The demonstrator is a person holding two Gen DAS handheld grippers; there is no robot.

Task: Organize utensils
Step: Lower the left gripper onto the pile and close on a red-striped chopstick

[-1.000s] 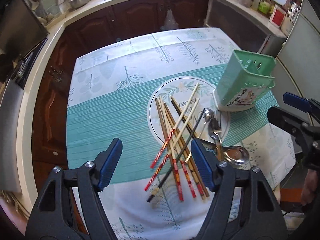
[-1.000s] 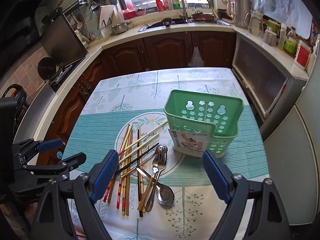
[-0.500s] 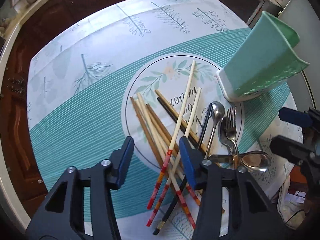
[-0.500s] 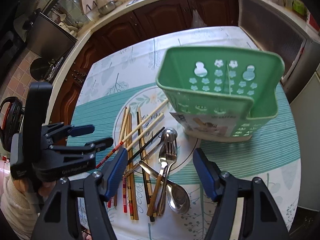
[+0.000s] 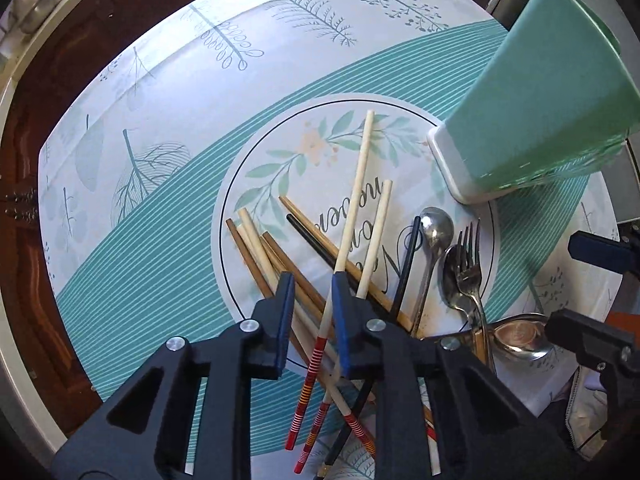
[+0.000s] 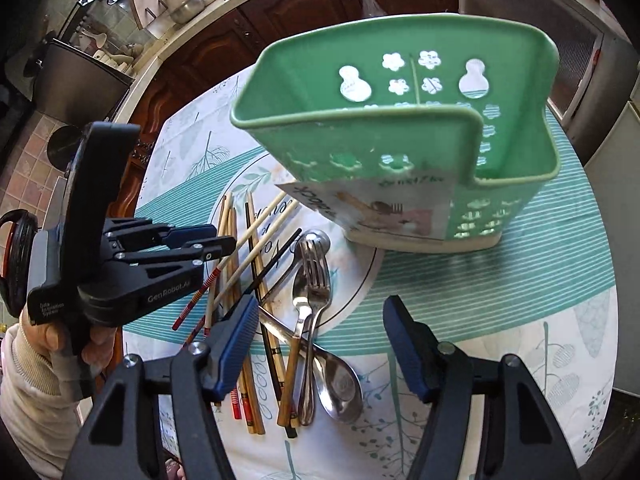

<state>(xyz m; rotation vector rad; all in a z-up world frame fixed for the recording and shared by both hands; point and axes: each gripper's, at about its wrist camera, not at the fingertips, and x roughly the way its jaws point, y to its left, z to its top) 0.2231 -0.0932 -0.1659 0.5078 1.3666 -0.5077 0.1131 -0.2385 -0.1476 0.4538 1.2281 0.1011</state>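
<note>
A heap of chopsticks (image 5: 304, 264) lies on the round print of the tablecloth, with a fork (image 5: 468, 256), small spoons and a large spoon (image 5: 520, 336) beside it. My left gripper (image 5: 312, 292) points straight down over the heap. Its jaws are closing around a cream chopstick with a red-striped end (image 5: 356, 200); the stick lies against the right pad, with a gap to the left pad. The green utensil holder (image 6: 400, 128) stands upright past the cutlery. My right gripper (image 6: 320, 308) hovers above the fork (image 6: 316, 264) and spoon handles. Its jaws are wide, closing slightly, with nothing between them.
The table (image 6: 560, 320) ends close on the right and the near side. Dark wooden cabinets (image 6: 304, 4) and a pale counter run behind it. A hand in a cream sleeve (image 6: 24, 360) holds the left gripper (image 6: 224, 239) at the left.
My left gripper came down onto the chopsticks and its jaws narrowed around the cream one. My right gripper sank toward the holder and cutlery, and its jaws narrowed a little.
</note>
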